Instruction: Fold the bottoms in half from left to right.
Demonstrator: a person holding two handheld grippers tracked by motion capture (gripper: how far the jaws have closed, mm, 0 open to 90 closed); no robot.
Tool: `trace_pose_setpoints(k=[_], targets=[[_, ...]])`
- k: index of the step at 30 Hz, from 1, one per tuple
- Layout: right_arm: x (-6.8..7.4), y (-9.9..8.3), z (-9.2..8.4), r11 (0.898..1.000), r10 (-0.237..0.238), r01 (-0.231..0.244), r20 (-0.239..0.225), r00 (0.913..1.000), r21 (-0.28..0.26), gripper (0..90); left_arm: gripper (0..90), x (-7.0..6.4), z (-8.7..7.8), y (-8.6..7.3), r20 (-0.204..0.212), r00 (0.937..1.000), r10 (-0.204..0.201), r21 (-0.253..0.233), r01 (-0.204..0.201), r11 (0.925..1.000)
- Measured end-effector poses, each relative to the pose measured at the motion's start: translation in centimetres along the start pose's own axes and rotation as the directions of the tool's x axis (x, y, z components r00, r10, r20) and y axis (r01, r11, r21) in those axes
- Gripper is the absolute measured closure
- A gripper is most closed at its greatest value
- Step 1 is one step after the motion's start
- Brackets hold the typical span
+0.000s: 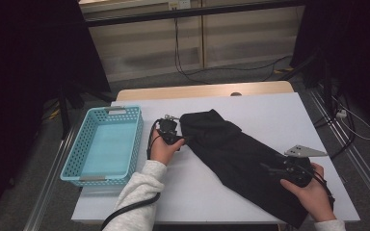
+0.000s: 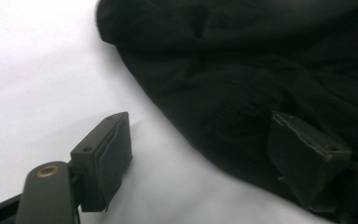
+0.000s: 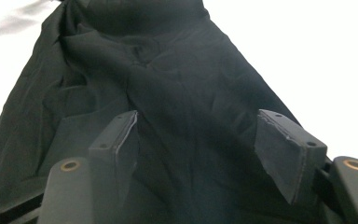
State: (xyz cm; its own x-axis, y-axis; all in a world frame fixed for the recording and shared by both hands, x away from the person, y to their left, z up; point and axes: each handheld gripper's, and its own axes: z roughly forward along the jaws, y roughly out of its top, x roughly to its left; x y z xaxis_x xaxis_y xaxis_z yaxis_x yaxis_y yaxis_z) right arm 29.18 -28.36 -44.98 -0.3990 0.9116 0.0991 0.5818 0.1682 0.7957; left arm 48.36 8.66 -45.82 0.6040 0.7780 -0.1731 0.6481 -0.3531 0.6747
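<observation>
A long black garment (image 1: 231, 154) lies slantwise on the white table cover, from the middle toward the near right corner. My left gripper (image 1: 182, 139) is at the garment's upper left edge. In the left gripper view that gripper (image 2: 200, 126) stands open, one jaw over the bare white cover and the other over the black cloth (image 2: 242, 70). My right gripper (image 1: 270, 168) is over the garment's lower end. In the right gripper view it (image 3: 198, 121) is open, with creased black fabric (image 3: 168, 84) under both jaws and nothing pinched between the pads.
A light blue perforated basket (image 1: 77, 159) with nothing in it stands at the table's left edge. The white table cover (image 1: 270, 110) shows bare behind the garment, and a strip of wooden tabletop (image 1: 202, 90) lies beyond it. Cables run over the floor behind.
</observation>
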Motion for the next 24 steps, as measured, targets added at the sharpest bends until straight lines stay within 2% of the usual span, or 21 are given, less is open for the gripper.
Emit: trace_pose_setpoints(k=[4,5,6,7,8,12,13,17,21,24], targets=[[0.2,-0.1,0.2,1.0,-0.011,0.011,-0.001,0.9999,0.008,30.3,35.4,-0.2,0.3,0.2,0.015,0.9998,-0.011,-0.012,0.011,0.9999],[0.2,-0.1,0.2,1.0,-0.015,0.015,-0.001,0.9999,0.009,30.3,41.1,-0.3,0.4,0.3,0.023,0.9997,0.003,-0.008,-0.003,1.0],[0.3,0.0,0.3,1.0,-0.018,0.018,-0.002,0.9998,0.011,30.2,46.7,-0.5,0.4,0.3,0.045,0.999,-0.001,-0.002,0.001,1.0],[0.3,0.0,0.3,1.0,-0.023,0.023,-0.003,0.9997,0.011,30.2,49.0,-0.7,0.5,0.4,0.052,0.9986,-0.01,-0.004,0.01,0.9999],[0.4,0.0,0.3,1.0,-0.023,0.023,-0.004,0.9997,0.012,30.2,51.9,-0.8,0.5,0.4,0.049,0.9988,-0.003,0.005,0.002,1.0],[0.6,0.0,0.5,0.999,-0.031,0.031,-0.005,0.9995,0.013,30.2,76.8,-0.5,0.5,0.4,0.035,0.9982,-0.049,0.014,0.048,0.9987],[0.6,0.0,0.5,0.999,-0.034,0.034,-0.004,0.9994,0.015,30.2,80.9,-0.3,0.4,0.4,0.047,0.9967,-0.066,0.016,0.066,0.9977],[0.4,0.0,0.4,0.999,-0.032,0.032,0.002,0.9995,0.01,30.1,85.2,0.0,0.0,0.3,0.053,0.9963,-0.068,0.023,0.067,0.9975],[0.4,0.1,0.5,0.999,-0.034,0.034,0.004,0.9994,0.007,29.6,85.9,0.3,-0.9,-0.2,0.059,0.992,-0.112,0.02,0.111,0.9936],[0.4,0.2,0.7,0.999,-0.037,0.037,0.004,0.9993,0.009,29.3,86.0,0.4,-1.8,-0.9,0.058,0.9907,-0.123,0.026,0.121,0.9923]])
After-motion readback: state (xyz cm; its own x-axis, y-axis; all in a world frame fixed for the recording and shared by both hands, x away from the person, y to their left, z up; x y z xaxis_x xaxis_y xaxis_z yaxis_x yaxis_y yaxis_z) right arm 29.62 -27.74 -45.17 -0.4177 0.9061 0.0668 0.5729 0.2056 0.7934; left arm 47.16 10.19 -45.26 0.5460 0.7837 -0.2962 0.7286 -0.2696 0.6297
